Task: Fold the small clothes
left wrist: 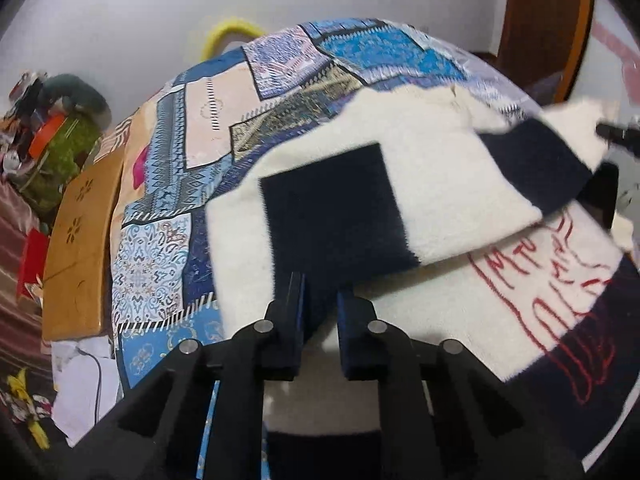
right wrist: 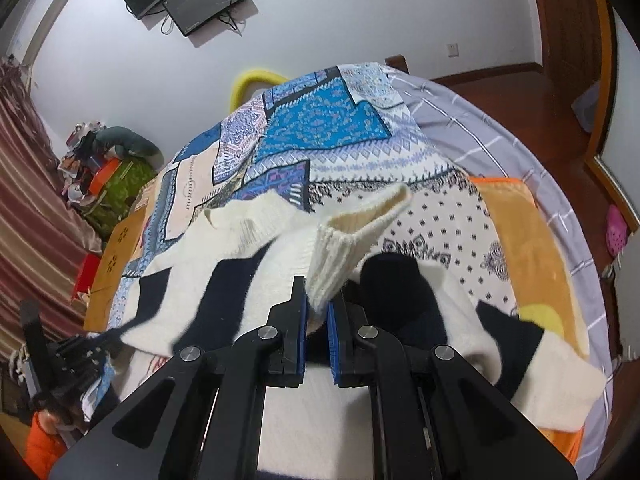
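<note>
Sweater runs leftward from our right tongs, clamped on its cuff; left tongs pinch its near edge.

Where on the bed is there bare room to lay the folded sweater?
Free: patchwork blue bedspread beyond the cream-and-navy knitted sweater, and grey striped sheet at its far right. Crowded: cluttered pile by the wooden board.

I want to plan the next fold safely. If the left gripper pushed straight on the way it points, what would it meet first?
The left gripper is already at the cream knitted sweater with navy blocks; straight ahead is its navy square patch, lying on the blue patchwork bedspread. Depth is unclear, but nothing else seems to lie between.
</note>
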